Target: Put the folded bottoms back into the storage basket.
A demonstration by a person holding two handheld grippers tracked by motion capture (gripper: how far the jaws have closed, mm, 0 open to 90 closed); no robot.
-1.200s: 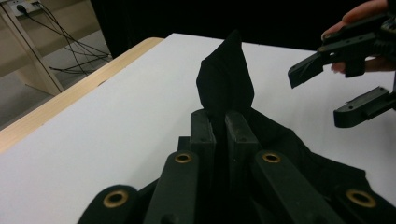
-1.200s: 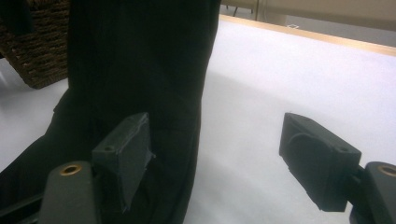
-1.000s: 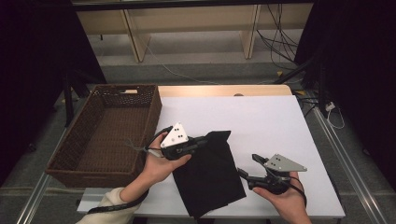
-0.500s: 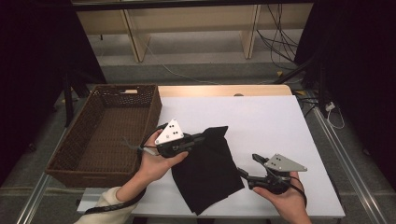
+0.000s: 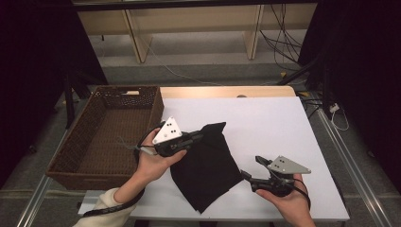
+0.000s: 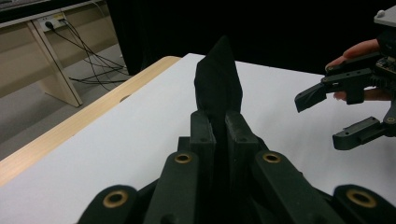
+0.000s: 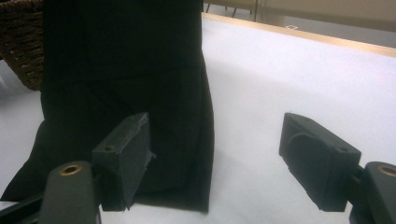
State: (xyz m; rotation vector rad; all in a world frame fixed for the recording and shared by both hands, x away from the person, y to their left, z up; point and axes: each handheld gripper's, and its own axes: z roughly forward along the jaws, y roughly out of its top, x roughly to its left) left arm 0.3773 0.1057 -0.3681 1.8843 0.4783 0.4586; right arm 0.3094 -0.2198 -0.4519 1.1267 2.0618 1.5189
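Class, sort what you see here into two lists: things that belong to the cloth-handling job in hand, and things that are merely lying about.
Part of the job:
- black cloth, one corner lifted
- left hand-held gripper, shut on that corner
- right hand-held gripper, open beside the cloth
- white table under it

Lying about:
- wicker basket, nothing visible in it
- cables on the floor
- wooden furniture legs behind

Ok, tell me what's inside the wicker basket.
The wicker basket looks empty: bare woven floor. Its near wall hides the strip behind it.

text: none legible | labels: none | far wall outlet [image 6: 52, 22]: possibly marked, too blurred
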